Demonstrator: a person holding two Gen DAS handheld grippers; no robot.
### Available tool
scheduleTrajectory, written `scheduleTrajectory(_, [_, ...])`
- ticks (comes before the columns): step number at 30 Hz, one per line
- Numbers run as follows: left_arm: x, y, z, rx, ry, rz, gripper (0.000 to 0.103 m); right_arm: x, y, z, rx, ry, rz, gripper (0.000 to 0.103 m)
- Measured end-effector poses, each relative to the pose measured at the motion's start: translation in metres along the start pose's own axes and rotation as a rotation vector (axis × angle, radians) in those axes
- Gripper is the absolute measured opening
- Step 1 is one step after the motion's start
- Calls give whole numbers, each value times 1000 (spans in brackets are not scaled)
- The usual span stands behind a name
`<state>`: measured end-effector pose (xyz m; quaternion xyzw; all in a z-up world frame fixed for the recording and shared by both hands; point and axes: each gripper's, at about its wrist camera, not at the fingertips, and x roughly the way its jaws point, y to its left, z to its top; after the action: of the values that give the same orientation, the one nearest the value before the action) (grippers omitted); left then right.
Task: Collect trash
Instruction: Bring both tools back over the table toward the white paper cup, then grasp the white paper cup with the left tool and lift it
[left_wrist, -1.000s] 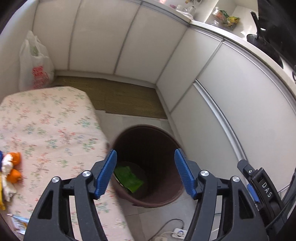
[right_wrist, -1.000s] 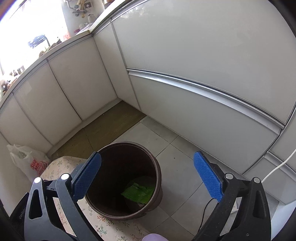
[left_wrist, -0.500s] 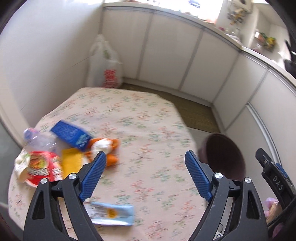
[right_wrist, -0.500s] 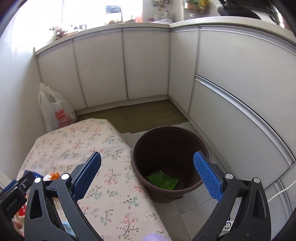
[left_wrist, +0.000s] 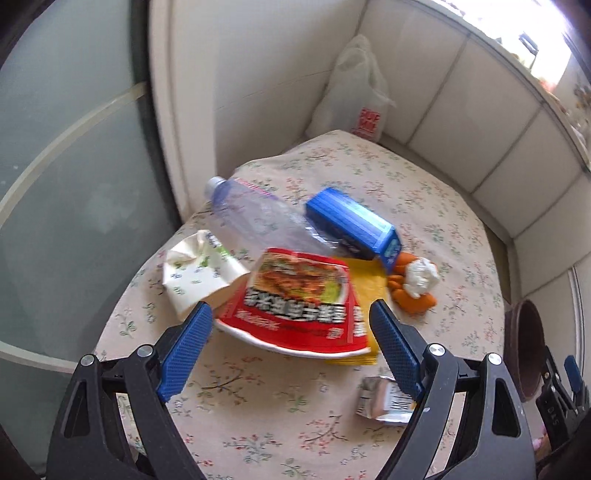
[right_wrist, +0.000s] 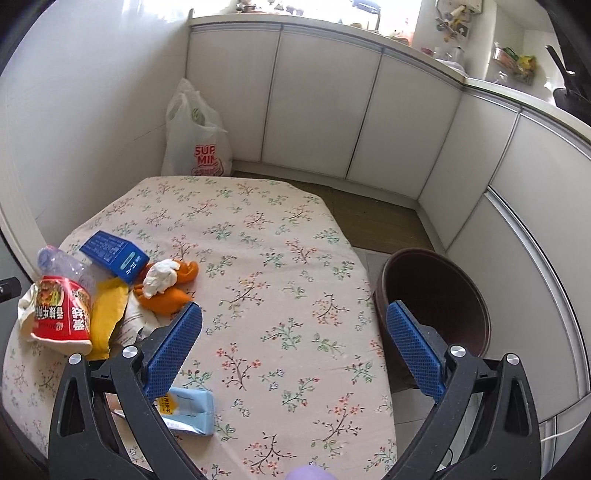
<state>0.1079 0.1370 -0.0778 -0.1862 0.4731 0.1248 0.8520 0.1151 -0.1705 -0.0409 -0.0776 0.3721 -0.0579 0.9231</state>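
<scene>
The bench (right_wrist: 280, 258) carried the trash in one heap, well apart from the brown bin (right_wrist: 436, 295) beside the right tongs (right_wrist: 293, 350), probably awaiting collection. The left tongs (left_wrist: 291, 352), jaws just widened and empty, hung over the red noodle cup (left_wrist: 295, 306) (lying sideways, mouth toward them). The right tongs stood spread, holding nothing.

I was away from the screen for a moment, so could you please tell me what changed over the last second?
Both grippers swung from the brown bin to the trash pile; the left gripper, jaws just opened wider, now faces the red cup. Both stay empty; trash unmoved.
</scene>
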Motion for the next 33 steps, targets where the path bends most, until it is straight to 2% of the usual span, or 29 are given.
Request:
scheduleTrajectory(4, [27, 50, 3, -172, 43, 41, 84, 9, 23, -4, -45, 29, 16, 96])
scheduleTrajectory(7, [43, 78, 0, -346, 46, 42, 84, 14, 36, -7, -81, 37, 11, 96])
scheduleTrajectory(15, [78, 111, -9, -643, 12, 58, 84, 27, 45, -10, -109, 67, 8, 96])
scheduleTrajectory(18, [92, 120, -9, -708, 31, 27, 84, 31, 44, -10, -112, 73, 7, 96])
scheduleTrajectory(20, [99, 123, -9, -728, 50, -13, 81, 34, 44, -10, -112, 79, 4, 96])
scheduleTrajectory(23, [105, 122, -6, -716, 57, -57, 66, 38, 43, -10, -105, 91, 7, 96])
scheduleTrajectory(24, [107, 121, -4, -710, 68, -89, 51, 39, 43, -10, -103, 95, 9, 96])
scheduleTrajectory(25, [108, 120, -4, -707, 82, -121, 42, 40, 43, -10, -104, 96, 10, 96])
scheduleTrajectory(28, [104, 113, 0, -669, 67, -147, 32, 41, 45, -10, -109, 99, 9, 96])
scheduleTrajectory(33, [81, 95, 9, -572, 18, -174, 29, 44, 47, -9, -115, 109, 20, 96])
